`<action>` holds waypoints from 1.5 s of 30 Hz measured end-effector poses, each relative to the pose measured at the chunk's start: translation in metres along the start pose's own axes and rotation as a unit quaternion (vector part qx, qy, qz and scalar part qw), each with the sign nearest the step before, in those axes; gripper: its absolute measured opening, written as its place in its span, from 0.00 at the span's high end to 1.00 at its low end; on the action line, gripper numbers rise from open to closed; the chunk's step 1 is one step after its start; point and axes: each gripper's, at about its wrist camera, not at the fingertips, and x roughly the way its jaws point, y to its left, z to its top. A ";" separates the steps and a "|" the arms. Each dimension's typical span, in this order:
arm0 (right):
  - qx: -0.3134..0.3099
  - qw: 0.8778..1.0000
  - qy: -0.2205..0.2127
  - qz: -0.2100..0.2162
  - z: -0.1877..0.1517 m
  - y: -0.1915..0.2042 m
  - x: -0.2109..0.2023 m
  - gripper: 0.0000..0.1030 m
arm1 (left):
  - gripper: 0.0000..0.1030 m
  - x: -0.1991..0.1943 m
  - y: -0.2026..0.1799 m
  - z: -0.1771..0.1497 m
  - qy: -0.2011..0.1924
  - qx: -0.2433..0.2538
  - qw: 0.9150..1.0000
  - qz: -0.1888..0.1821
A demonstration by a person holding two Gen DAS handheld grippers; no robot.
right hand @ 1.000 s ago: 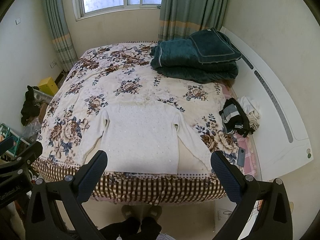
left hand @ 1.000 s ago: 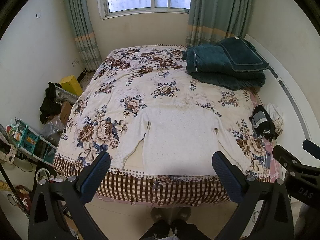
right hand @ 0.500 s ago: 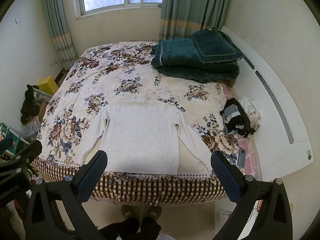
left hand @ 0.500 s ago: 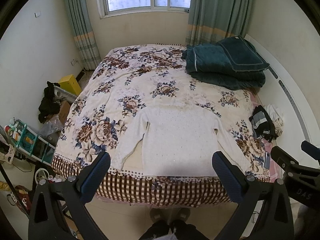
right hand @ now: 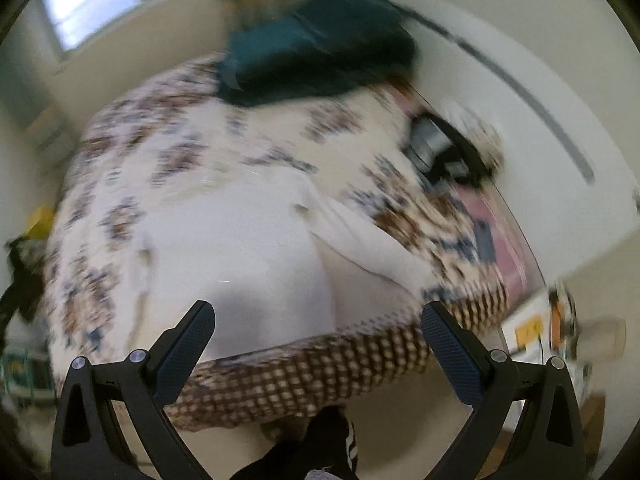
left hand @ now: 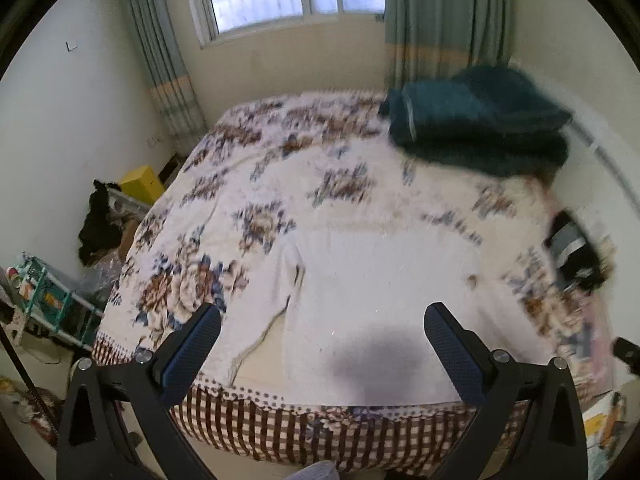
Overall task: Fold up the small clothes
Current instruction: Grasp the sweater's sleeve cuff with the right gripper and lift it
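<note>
left gripper: jaws spread wide, holding nothing, poised above the near edge of the bed over the sweater's hem.
right gripper: jaws likewise wide apart and empty, above the near edge of the bed; its view is tilted and heavily blurred.
white sweater: lies flat on the bed near the near edge, hem toward the camera, neckline toward the far side; one sleeve runs down along the body toward the near left corner, the other angles out toward the near right corner.
shadow: a dark patch falls on the sweater's lower part, between the left gripper's fingers.
floral bedspread: covers the bed; a brown checked border hangs over the near edge.
teal blanket: folded stack at the far right corner of the bed, well apart from the sweater.
dark clothes: a small heap at the right edge of the bed, detail blurred.
yellow box: on the floor beside the left edge of the bed.
person: dark footwear shows on the floor below the near edge.
</note>
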 end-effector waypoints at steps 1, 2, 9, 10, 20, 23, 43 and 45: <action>0.012 1.000 0.010 -0.006 0.003 -0.015 0.018 0.00 | 0.00 0.024 -0.013 -0.004 0.015 0.003 1.000 0.006; 0.034 0.999 0.028 -0.014 0.006 -0.041 0.050 0.08 | 0.00 0.041 -0.022 -0.007 0.025 0.004 1.000 0.014; 0.176 0.977 0.117 -0.015 0.016 -0.220 0.261 0.38 | 0.00 0.153 -0.090 -0.038 0.095 0.034 0.993 0.068; 0.188 0.974 0.124 -0.015 0.016 -0.238 0.287 0.37 | 0.00 0.173 -0.101 -0.044 0.108 0.039 0.991 0.070; 0.288 0.934 0.195 0.081 0.012 -0.300 0.498 0.34 | 0.00 0.304 -0.175 -0.080 0.136 0.067 0.984 0.096; 0.277 0.942 0.170 0.085 0.014 -0.287 0.510 0.51 | 0.00 0.338 -0.185 -0.091 0.163 0.065 0.979 0.100; 0.407 0.905 0.119 0.046 0.035 -0.375 0.487 0.39 | 0.00 0.394 -0.210 -0.090 0.199 0.070 0.977 0.034; 0.452 0.881 0.121 0.073 0.016 -0.379 0.495 0.35 | 0.00 0.397 -0.205 -0.093 0.203 0.067 0.976 0.033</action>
